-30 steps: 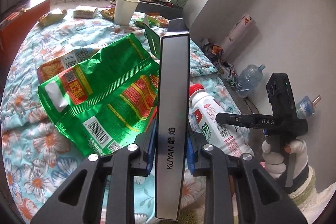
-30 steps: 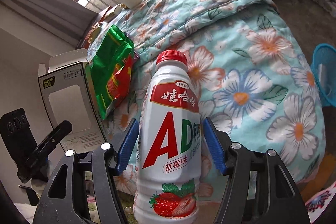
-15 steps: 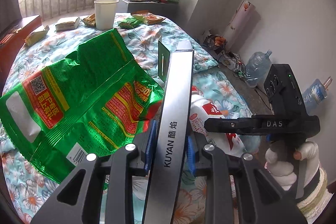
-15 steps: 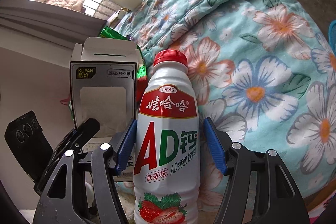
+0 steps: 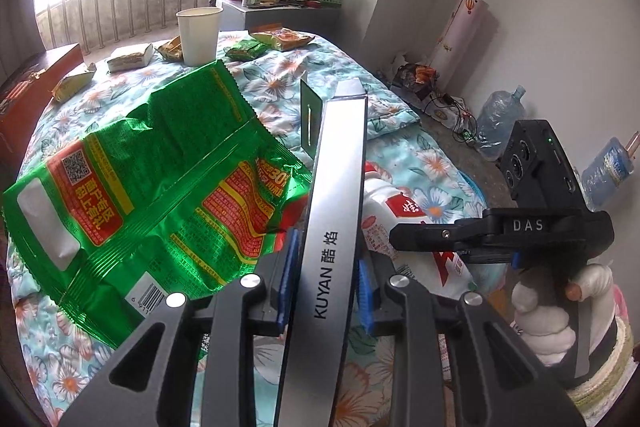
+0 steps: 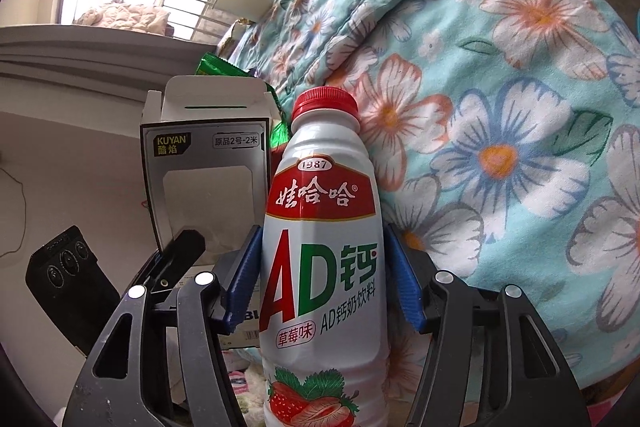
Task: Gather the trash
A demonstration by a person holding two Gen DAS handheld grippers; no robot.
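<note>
In the left wrist view the left gripper (image 5: 324,285) clamps the grey KUYAN box (image 5: 334,211), pointing to twelve o'clock, the green wrapper (image 5: 152,183) at nine. In the right wrist view the right gripper (image 6: 322,279), jaws just closing, squeezes the upright milk bottle (image 6: 322,251); its smooth, rounded body could slip.

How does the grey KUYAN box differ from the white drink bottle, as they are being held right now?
The KUYAN box is flat, grey and open-topped; the drink bottle is round, white and red-capped. The left gripper clamps the box by its narrow edges; the right gripper, closing, brackets the wider bottle. Both are lifted beside the floral quilt.
</note>
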